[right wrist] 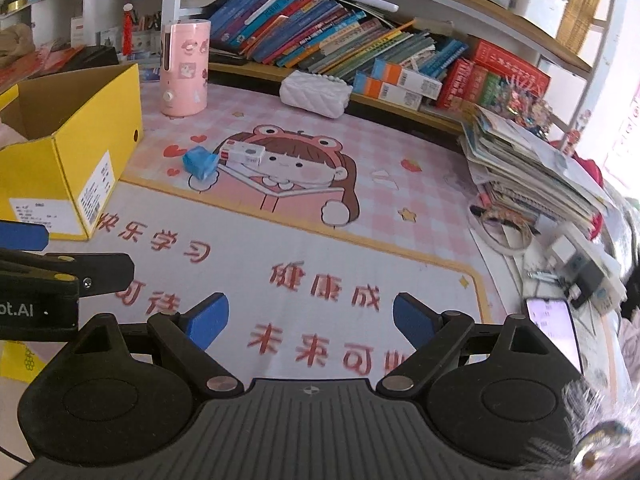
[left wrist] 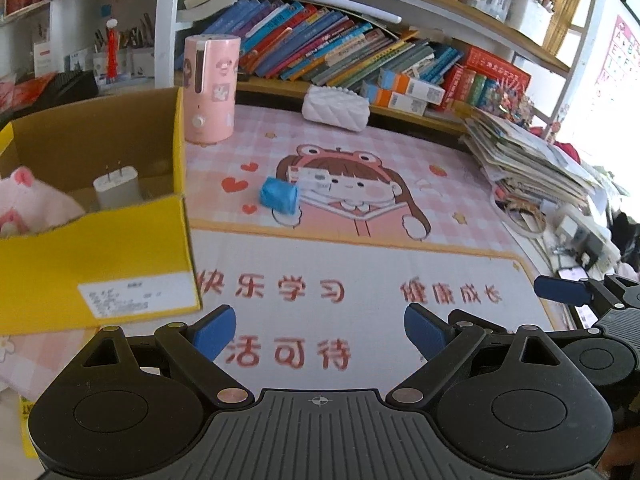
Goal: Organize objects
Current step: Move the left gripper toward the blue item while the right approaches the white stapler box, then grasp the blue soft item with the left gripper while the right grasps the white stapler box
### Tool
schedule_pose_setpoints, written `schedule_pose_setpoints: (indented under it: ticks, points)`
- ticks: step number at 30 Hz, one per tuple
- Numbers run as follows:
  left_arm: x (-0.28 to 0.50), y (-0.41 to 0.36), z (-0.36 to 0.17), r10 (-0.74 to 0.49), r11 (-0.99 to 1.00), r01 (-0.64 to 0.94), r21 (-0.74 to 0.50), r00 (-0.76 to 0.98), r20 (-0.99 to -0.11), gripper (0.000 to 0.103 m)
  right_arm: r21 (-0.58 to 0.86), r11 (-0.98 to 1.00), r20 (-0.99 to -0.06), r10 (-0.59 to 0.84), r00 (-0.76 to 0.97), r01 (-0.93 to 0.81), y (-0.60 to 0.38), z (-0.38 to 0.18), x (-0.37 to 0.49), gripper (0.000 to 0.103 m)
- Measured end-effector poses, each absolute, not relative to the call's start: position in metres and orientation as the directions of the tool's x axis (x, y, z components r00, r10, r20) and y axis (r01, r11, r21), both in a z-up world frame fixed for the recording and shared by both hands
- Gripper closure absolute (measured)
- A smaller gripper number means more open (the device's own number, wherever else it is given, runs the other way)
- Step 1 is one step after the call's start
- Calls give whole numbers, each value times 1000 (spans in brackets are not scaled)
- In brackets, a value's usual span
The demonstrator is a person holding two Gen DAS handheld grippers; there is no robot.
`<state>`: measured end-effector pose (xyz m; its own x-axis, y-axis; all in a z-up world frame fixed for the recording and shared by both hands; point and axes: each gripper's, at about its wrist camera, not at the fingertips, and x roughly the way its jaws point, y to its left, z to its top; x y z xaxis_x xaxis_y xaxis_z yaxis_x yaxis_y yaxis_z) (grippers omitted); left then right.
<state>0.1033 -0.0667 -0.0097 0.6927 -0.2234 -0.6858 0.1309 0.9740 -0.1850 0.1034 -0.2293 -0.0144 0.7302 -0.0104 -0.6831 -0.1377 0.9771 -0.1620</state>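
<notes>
The left gripper (left wrist: 318, 332) and the right gripper (right wrist: 310, 318) both have their blue fingers spread wide, and nothing is between them. 2 small things wait on the pink cartoon desk mat (left wrist: 360, 264), well ahead of both grippers: a crinkly blue plastic roll (left wrist: 279, 196) and a small white and red cardboard box (left wrist: 310, 178), which lie touching each other. The roll looks soft and light, so it may squash when pinched; I would grab it across its round middle. The little box looks stiff and light, and its long flat sides seem best to hold. To the left stands an open yellow cardboard box (left wrist: 120, 240). Inside it sit a white plug charger (left wrist: 116, 186) and a pink plush toy (left wrist: 24, 200), so this is likely where things go. The mat looks flat and smooth. Behind it are a tall pink cylinder machine (left wrist: 210, 88), a white quilted pouch (left wrist: 335, 108), rows of leaning books (left wrist: 320, 48) on a shelf, and a messy pile of papers (left wrist: 520, 156) to the right.
</notes>
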Motion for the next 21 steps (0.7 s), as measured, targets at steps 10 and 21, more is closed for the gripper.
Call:
schedule_pose_setpoints:
  ticks: [10, 21]
  points:
    - [128, -90, -4, -156, 987, 82, -141, 723, -673, 11, -123, 977, -683, 41, 729, -171, -253, -16, 141, 16]
    - [149, -107, -9, -76, 995, 10, -100, 725, -685, 34, -55, 980, -678, 104, 727, -192, -280, -22, 170, 43]
